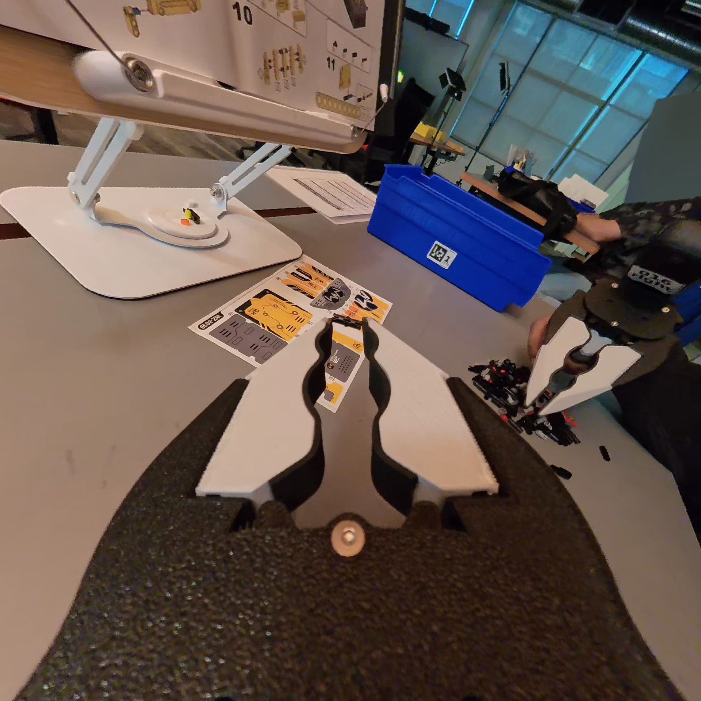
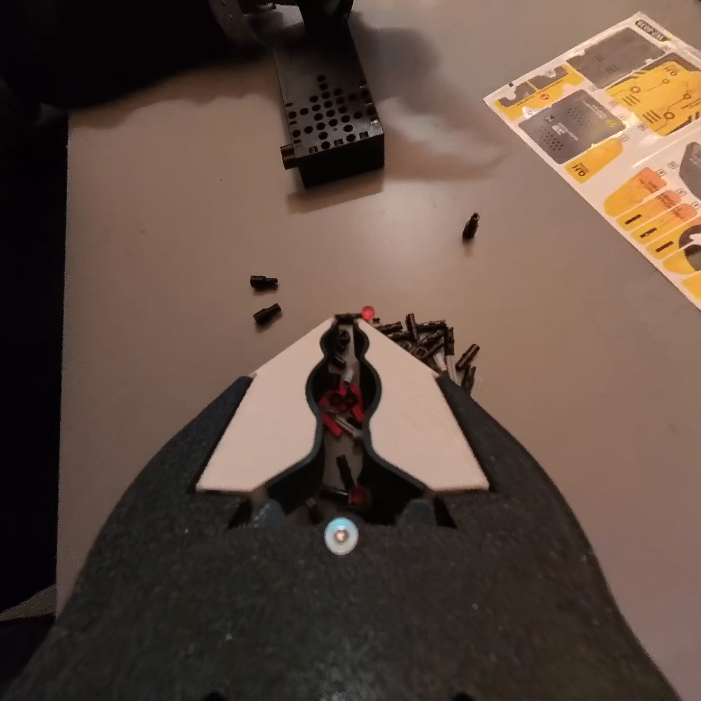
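left gripper (image 1: 346,321) pinching a small black piece (image 1: 346,321) above sticker sheet (image 1: 265,322); right gripper (image 2: 346,316) nearly closed over pin pile (image 2: 425,341)

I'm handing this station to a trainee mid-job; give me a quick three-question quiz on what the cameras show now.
1. True or false: the sticker sheet lies on the floor.
2. The right gripper has its tips at: A) the pile of small black and red parts; B) a bowl of water; C) a keyboard.
3. Fill in: the left gripper pinches a small ___ part between its tips.

Key: 1 false, it lies on the table; 2 A; 3 black.
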{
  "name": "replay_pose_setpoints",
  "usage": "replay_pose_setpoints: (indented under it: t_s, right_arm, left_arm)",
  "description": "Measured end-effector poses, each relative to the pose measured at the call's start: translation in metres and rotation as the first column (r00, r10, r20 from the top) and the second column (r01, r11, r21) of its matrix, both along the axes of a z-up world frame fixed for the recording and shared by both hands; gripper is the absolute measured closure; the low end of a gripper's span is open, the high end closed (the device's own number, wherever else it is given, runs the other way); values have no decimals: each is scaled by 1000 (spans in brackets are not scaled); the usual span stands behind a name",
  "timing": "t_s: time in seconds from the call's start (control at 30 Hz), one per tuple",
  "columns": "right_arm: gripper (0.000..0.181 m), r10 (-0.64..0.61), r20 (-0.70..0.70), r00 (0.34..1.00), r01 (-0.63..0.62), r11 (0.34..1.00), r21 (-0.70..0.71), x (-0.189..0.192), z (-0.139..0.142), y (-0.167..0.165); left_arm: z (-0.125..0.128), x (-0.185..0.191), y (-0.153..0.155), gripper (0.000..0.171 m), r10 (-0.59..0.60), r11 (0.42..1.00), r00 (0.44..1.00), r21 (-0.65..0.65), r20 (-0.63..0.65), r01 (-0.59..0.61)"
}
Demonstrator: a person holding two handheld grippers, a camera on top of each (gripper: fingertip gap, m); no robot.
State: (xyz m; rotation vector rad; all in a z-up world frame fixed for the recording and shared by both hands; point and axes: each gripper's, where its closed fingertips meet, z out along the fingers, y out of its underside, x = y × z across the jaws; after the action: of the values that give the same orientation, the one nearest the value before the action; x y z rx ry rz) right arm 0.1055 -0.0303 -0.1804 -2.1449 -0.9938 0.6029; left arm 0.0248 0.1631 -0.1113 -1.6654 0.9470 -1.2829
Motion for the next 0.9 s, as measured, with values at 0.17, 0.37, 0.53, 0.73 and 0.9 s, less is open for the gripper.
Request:
replay_pose_setpoints:
  t_s: [0.17, 0.37, 0.53, 0.73, 0.9]
  right_arm:
    - [174, -5, 25, 1000, 6, 999, -31, 5, -9, -3]
    - [173, 6, 34, 999, -5, 999, -32, -1, -10, -4]
    - [174, -3, 55, 998, 5, 999, -43, -1, -15, -2]
    - [175, -76, -117, 990, 88, 991, 103, 0, 31, 16]
    - [175, -108, -678, 727, 246, 963, 110, 20, 133, 23]
  left_arm:
    - [-1, 1, -2, 157, -5, 1000, 1000, 11, -13, 6]
    - [-1, 2, -2, 157, -6, 1000, 1000, 10, -14, 6]
    - [-1, 1, -1, 157, -5, 1000, 1000, 7, -11, 5]
    - [-1, 1, -2, 157, -5, 1000, 1000, 9, -12, 5]
    - [-1, 2, -2, 157, -6, 1000, 1000, 10, -14, 6]
